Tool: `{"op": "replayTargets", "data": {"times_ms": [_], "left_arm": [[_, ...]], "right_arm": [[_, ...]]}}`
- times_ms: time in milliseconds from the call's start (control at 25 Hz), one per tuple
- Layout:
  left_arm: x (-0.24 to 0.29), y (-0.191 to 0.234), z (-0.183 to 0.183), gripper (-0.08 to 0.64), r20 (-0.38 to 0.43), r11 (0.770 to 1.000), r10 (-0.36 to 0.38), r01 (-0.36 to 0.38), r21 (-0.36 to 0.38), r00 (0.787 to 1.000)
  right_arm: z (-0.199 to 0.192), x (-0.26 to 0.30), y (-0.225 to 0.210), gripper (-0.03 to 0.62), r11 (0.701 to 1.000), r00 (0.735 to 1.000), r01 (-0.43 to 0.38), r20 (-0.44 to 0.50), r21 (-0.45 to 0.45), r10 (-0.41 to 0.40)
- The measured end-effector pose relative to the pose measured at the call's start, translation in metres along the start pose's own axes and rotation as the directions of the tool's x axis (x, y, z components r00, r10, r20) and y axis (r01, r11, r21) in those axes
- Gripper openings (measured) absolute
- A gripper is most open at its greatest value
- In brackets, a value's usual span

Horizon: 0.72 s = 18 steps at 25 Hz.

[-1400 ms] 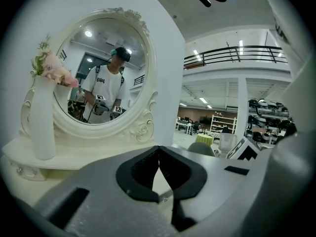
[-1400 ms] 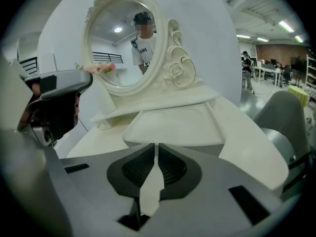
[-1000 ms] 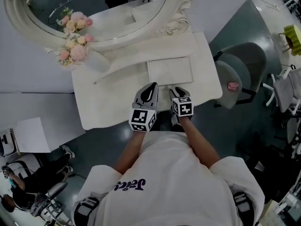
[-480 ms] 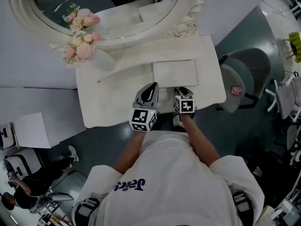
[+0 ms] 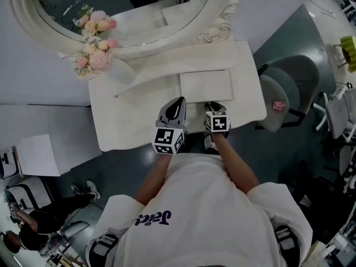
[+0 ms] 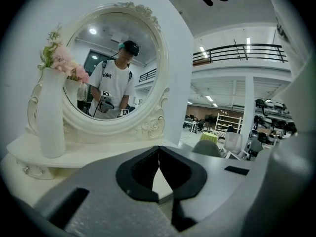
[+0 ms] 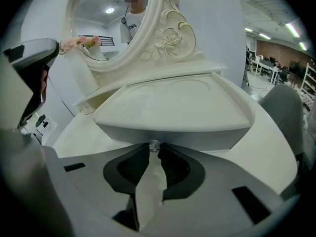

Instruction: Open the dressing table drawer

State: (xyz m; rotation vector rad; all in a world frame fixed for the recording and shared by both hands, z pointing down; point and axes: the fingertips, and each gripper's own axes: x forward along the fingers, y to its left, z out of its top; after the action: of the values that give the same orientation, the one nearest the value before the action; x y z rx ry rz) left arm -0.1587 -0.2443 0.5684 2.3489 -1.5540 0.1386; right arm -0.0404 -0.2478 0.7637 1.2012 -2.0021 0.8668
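A low white drawer box (image 5: 206,85) sits on the white dressing table (image 5: 128,115), below the oval mirror (image 5: 122,10). In the right gripper view its front (image 7: 197,135) carries a small clear knob (image 7: 154,145). My right gripper (image 7: 155,149) points steeply down at that front. Its jaws have just been closing, the knob sits between the tips and both pads touch it. In the head view the right gripper (image 5: 214,109) is at the drawer's near edge. My left gripper (image 5: 177,105) hovers beside it over the tabletop, its jaws (image 6: 158,149) shut on nothing.
A white vase with pink flowers (image 5: 114,70) stands on the table's raised shelf at the left. A grey chair (image 5: 286,88) is to the right of the table. A sheet of paper (image 5: 36,154) lies lower left, and a person (image 5: 28,216) is on the floor there.
The right gripper has sunk a little toward the drawer's front. The left gripper has stayed where it was. The person at the lower left has shifted.
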Motion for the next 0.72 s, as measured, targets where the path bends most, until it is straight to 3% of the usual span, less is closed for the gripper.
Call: {"op": "replayTargets", "data": {"times_ms": [720], "left_arm": [[-0.017,-0.007,-0.005,0.015,-0.002,1.000,0.008,-0.008,-0.003,1.000]], "right_arm": [[-0.013,-0.011,0.005,0.074,1.000,1.000,-0.001,0.003,-0.023,0.001]]}}
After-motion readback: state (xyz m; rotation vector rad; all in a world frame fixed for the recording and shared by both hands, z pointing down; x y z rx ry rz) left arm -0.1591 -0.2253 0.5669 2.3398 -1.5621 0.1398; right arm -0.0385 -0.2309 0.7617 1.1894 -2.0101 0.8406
